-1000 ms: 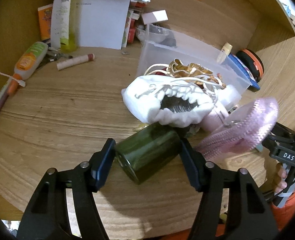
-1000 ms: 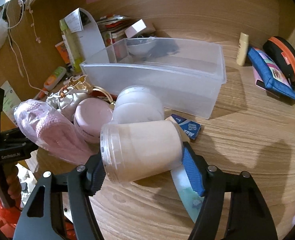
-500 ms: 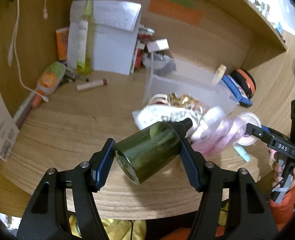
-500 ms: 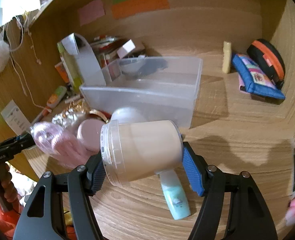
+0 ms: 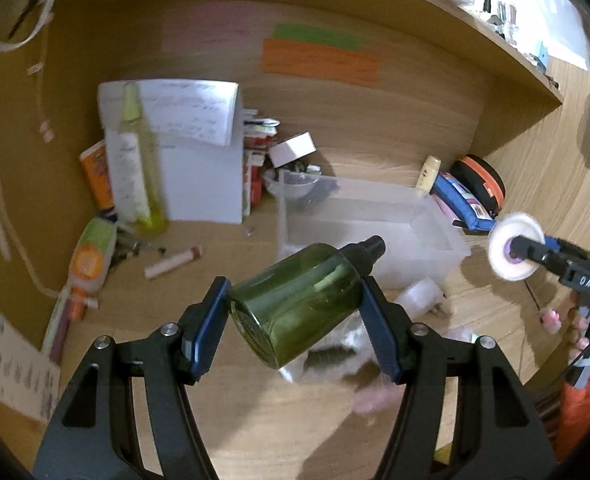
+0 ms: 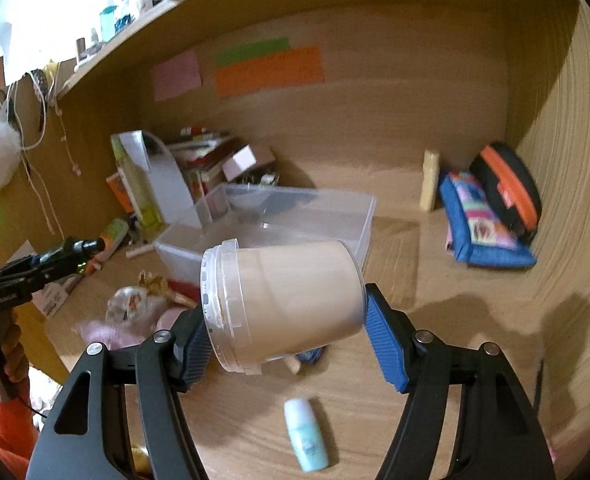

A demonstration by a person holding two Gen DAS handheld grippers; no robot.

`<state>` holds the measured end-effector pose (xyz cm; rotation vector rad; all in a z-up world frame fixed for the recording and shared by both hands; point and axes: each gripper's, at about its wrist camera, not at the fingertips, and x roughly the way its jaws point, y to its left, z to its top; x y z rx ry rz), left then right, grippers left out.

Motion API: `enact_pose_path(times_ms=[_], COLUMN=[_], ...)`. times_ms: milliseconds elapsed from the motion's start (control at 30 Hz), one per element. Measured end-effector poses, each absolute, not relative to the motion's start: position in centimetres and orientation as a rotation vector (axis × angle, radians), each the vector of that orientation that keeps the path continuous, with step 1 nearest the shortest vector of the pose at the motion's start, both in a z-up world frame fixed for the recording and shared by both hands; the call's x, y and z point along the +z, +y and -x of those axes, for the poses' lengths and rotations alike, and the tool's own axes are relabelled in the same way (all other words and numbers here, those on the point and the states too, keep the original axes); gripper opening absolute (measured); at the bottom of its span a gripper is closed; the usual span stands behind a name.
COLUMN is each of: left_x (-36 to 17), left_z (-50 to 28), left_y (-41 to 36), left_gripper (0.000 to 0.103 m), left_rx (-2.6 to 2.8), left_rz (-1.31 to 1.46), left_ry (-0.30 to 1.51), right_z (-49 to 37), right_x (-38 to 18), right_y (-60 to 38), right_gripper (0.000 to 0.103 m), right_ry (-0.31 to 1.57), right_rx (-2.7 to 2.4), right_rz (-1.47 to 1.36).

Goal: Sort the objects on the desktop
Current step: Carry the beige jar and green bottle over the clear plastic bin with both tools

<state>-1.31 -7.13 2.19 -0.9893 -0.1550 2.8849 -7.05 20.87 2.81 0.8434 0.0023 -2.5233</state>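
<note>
My left gripper (image 5: 295,312) is shut on a dark green bottle (image 5: 299,304) with a black cap, held tilted above the wooden desk. My right gripper (image 6: 285,320) is shut on a beige tub (image 6: 283,304) with a clear lid, held on its side above the desk. The tub also shows end-on at the right of the left wrist view (image 5: 513,250). A clear plastic bin (image 5: 359,224) stands open ahead of both grippers, also in the right wrist view (image 6: 295,216). A blurred heap of pouches and trinkets (image 6: 143,308) lies on the desk below.
A small mint bottle (image 6: 307,434) lies near the front edge. A blue pouch (image 6: 483,228) and an orange-black case (image 6: 507,192) sit at the right wall. A yellow spray bottle (image 5: 139,160), papers (image 5: 183,148), an orange tube (image 5: 89,260) and a lip balm (image 5: 173,262) sit at the back left.
Both grippers have risen well above the desk with the bottle and the tub. The heap of pouches now lies far below, and the pink pouch has dropped away from the tub.
</note>
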Motion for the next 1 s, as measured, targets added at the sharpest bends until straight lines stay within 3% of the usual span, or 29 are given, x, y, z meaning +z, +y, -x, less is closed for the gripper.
enact_pose_path(times_ms=[367,800,1000], left_x=[3.3,-1.8,-2.0], left_z=[9.6,18.5,19.3], left_y=[-5.6,-3.9,-2.7], left_gripper=[0.064,0.064,0.064], left_rx=[2.802,2.66,2.654], left_rz=[1.071,1.337,1.317], left_ry=[-0.12,-0.064,0.027], right_z=[11.4,17.4,19.2], right_x=[5.2,0.2,-2.3], right_y=[19.3,14.4,13.0], right_gripper=[0.064,0.064,0.064], right_ry=[0.058,0.183,0.243], right_rx=[-2.523,-2.451,-2.412], right_rz=[-0.818,-1.012,-1.091])
